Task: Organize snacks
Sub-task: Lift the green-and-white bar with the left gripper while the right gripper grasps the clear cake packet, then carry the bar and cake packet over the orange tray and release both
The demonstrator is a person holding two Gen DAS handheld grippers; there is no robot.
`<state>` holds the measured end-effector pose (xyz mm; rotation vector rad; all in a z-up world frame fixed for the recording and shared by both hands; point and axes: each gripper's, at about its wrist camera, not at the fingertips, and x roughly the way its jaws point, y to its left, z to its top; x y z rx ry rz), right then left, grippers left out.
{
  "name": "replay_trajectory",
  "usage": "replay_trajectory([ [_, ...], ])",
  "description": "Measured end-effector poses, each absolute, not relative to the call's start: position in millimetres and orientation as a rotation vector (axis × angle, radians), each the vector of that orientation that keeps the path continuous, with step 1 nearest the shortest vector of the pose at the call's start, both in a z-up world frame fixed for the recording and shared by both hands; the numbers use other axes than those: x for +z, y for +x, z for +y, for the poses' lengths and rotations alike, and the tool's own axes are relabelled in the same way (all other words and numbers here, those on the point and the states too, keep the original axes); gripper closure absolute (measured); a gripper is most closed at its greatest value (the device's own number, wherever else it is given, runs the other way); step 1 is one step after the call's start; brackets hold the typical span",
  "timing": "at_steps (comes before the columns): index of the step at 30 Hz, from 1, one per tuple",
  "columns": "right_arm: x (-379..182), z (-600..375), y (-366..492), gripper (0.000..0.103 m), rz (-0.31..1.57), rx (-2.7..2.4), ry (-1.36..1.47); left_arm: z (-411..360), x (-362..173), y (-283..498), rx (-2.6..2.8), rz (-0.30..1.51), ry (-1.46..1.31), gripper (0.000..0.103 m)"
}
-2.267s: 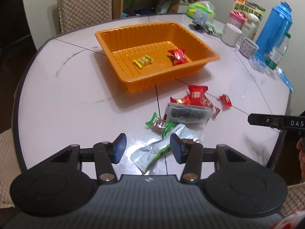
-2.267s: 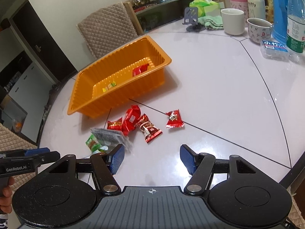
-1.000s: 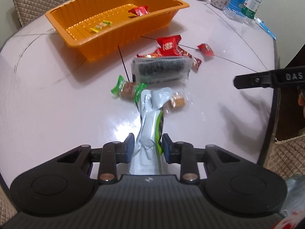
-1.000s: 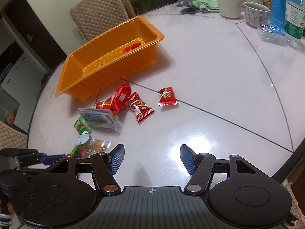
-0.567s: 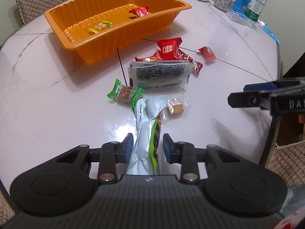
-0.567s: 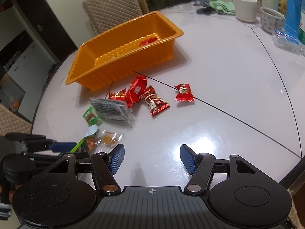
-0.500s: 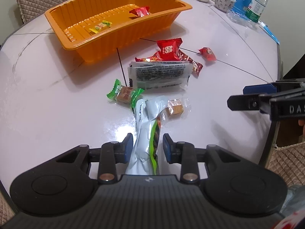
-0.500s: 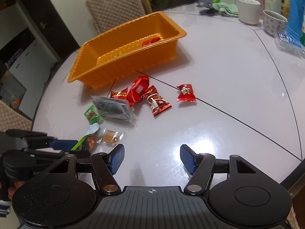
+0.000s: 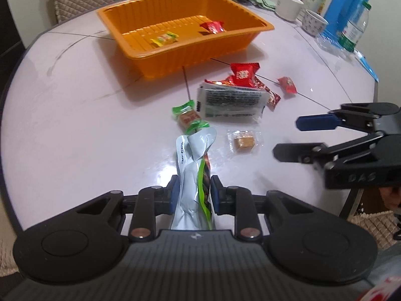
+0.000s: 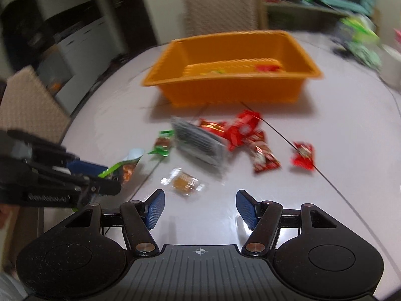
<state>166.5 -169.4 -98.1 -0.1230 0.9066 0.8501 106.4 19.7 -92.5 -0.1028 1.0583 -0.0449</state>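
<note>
Left gripper (image 9: 193,195) pinches the silver-green packet (image 9: 194,173); right gripper (image 10: 199,209) spread wide, empty; only the left view shows "DAS" at 3 o'clock; orange tray (image 9: 200,50) at 12.

orange ribbed tray (image 9: 175,55) | silver-and-green snack pouch (image 9: 194,175) | green-ended brown candy (image 9: 189,118) | clear-wrapped tan biscuit (image 9: 243,139) | red candies (image 9: 244,74) | pale lilac table (image 9: 75,125) | black tool, blue pads (image 10: 155,209) | blue thermos (image 9: 351,7)
</note>
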Motion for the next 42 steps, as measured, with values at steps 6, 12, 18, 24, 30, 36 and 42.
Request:
replay_trajectory([
  [6,-107.5,-141.6,167.9,0.054,0.832,0.984,-0.303,33.7,-86.2,95.1,0.033,1.047,-0.146,0.08],
  [12,-118.0,-127.8,173.0,0.06,0.775,1.104,-0.453,46.5,-83.6,86.6,0.093,1.042,-0.185,0.08],
  [18,-132.5,-118.6,174.9,0.063,0.774,1.149,-0.553,52.3,-83.3,82.9,0.127,1.039,-0.21,0.08],
  [24,-132.7,-117.4,178.3,0.073,0.797,1.157,-0.527,53.9,-83.2,84.5,0.14,1.034,-0.222,0.08],
  [30,-126.8,-122.3,173.9,0.079,0.811,1.14,-0.496,52.8,-82.7,85.7,0.141,1.032,-0.222,0.08],
  [36,-116.1,-128.6,175.7,0.08,0.844,1.118,-0.358,52.7,-74.8,89.1,0.145,1.014,-0.223,0.08],
  [42,-91.8,-139.3,183.6,0.08,0.857,1.08,-0.21,54.8,-61.5,95.9,0.15,0.978,-0.227,0.08],
])
